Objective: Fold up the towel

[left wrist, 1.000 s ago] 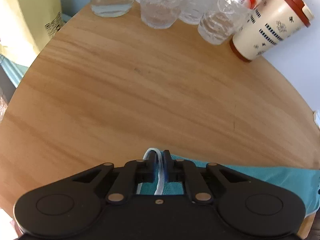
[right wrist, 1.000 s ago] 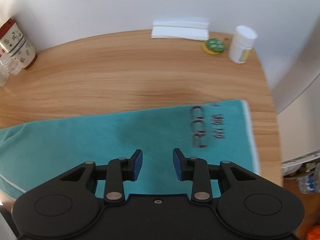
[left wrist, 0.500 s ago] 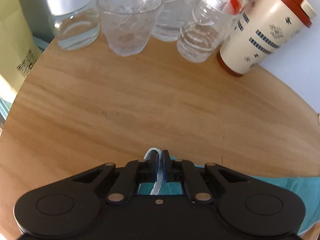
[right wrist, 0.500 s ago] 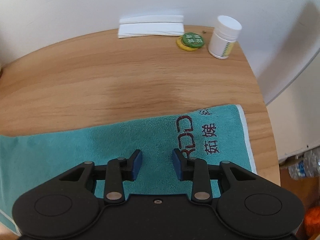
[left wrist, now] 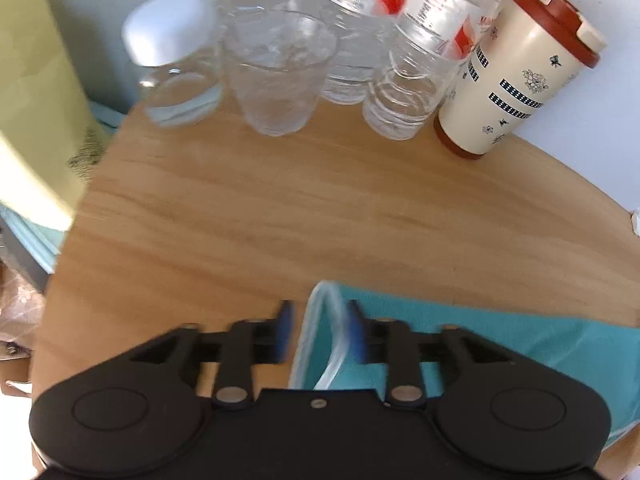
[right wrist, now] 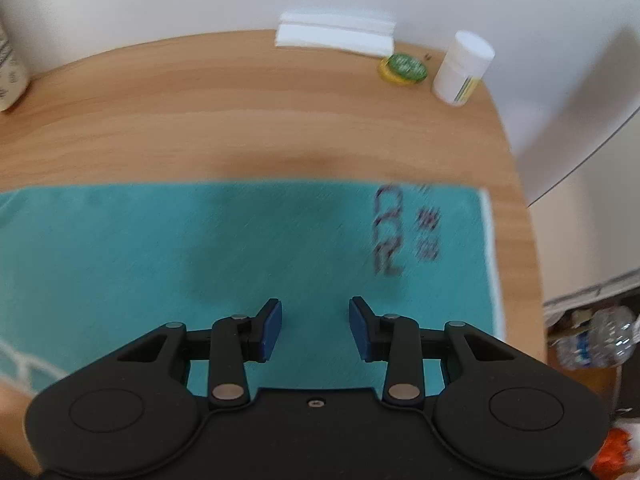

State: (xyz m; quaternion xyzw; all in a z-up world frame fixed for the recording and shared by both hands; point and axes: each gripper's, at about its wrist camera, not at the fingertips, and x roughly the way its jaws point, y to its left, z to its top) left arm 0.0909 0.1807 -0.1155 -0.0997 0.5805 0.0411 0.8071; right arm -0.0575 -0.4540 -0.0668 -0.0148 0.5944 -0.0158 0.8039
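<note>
**Towel Corner Let Go Beside the Glasses**

In the left wrist view, a change is being seen first. Half a second ago the white-edged corner was being squeezed tight; now the left gripper (left wrist: 320, 330) is being held wide, and the corner of the towel (left wrist: 500, 344) is standing loose between the blue pads (left wrist: 285, 330), gripped by neither. The cups and bottles are also being shown bigger and nearer than before. The teal towel is lying on the wooden table (left wrist: 320, 208), along its near edge, running off to the right.

At the back, things are being counted: one jar with a white lid (left wrist: 176, 60), one clear glass (left wrist: 280, 76), three water bottles (left wrist: 416, 72) at least, and one cream cup with a red lid (left wrist: 516, 72).

In the right wrist view, the right gripper (right wrist: 315, 330) is being held wide over the middle of the towel, and nothing is being held in it. The towel is being shown flat, with dark letters (right wrist: 390, 232) near its right end. Counted here are one white folded paper (right wrist: 336, 34), one green and yellow lid (right wrist: 404, 66) and one small white bottle (right wrist: 462, 68).

Trouble is being risked. The loose corner could flop back and spoil the fold. The glasses are near, so one could be knocked over if the left tongs are pushed forward.
</note>
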